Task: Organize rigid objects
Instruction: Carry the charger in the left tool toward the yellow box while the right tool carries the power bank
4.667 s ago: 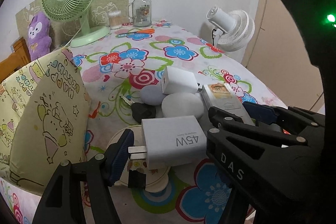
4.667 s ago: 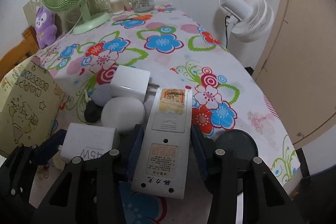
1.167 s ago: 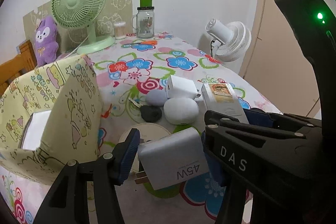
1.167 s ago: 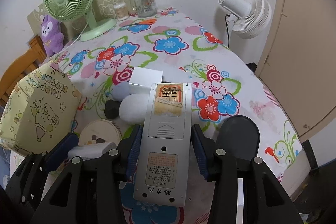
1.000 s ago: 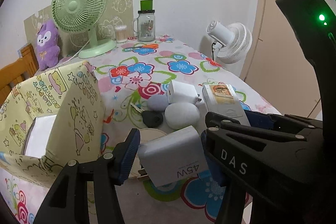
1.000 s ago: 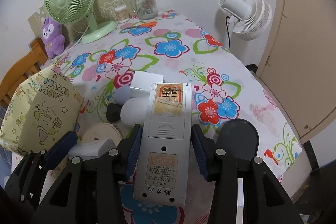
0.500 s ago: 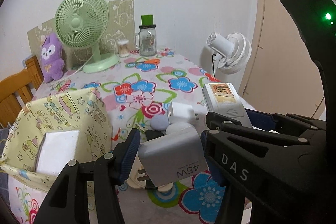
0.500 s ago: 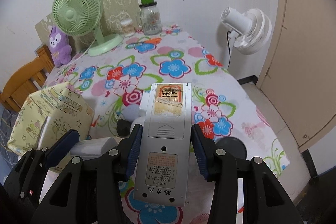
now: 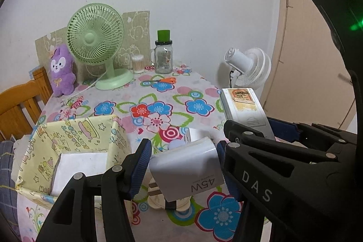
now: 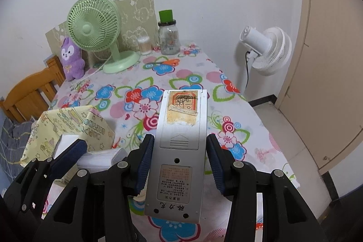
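Both items are lifted clear of the worktop (image 10: 188, 74) and in transit; this appears to be the carry step, with deposit into the box not yet made. The left gripper (image 9: 182, 165) has its fingers clamped on the flanks of a white charger (image 9: 188, 170), a smooth hard-plastic block marked 45W, tilted, its metal prongs pointing down and to the left. The right gripper (image 10: 179, 161) has its fingers closed on the long edges of a grey remote control (image 10: 179, 151), a flat rigid slab held back-side up, with a ribbed battery cover and a worn, peeling label at its far end. The yellow printed box (image 9: 74, 151), open-topped, with thin, creased paper-covered walls, stands at near left and already holds a white rectangular item. The next move likely calls for bringing the charger left over the opening and lowering it before release. The floral cloth looks soft and slightly wrinkled.
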`<state>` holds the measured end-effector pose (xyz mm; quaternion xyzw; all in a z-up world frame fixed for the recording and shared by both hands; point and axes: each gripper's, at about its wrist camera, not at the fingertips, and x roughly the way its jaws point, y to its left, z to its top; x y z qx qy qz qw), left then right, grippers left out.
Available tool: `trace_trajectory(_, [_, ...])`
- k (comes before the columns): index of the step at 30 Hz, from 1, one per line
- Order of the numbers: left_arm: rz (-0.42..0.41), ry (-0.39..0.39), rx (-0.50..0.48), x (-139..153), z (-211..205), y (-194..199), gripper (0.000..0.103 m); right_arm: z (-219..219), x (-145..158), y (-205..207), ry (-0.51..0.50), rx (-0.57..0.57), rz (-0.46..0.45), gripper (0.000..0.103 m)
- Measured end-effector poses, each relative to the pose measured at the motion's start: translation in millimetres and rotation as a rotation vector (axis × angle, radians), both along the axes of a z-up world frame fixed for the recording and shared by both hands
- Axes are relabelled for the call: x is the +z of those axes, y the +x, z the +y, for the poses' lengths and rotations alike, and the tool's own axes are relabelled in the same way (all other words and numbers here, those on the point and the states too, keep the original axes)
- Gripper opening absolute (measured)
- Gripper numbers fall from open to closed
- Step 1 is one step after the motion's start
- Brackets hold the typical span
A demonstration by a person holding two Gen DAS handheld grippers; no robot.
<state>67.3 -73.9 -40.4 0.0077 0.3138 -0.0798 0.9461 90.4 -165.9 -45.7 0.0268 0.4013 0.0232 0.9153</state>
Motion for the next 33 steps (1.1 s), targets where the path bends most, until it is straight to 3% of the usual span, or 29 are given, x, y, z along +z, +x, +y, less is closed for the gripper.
trace_trajectory(17, [-0.022,0.002,-0.006,25,26,6,0.061,27,30,3,-0.021,0.005,-0.037,0.049])
trace_trajectory(33, [0.009,0.026,0.023,25,75,14,0.061,77,28,12,-0.021,0.035,-0.003,0.049])
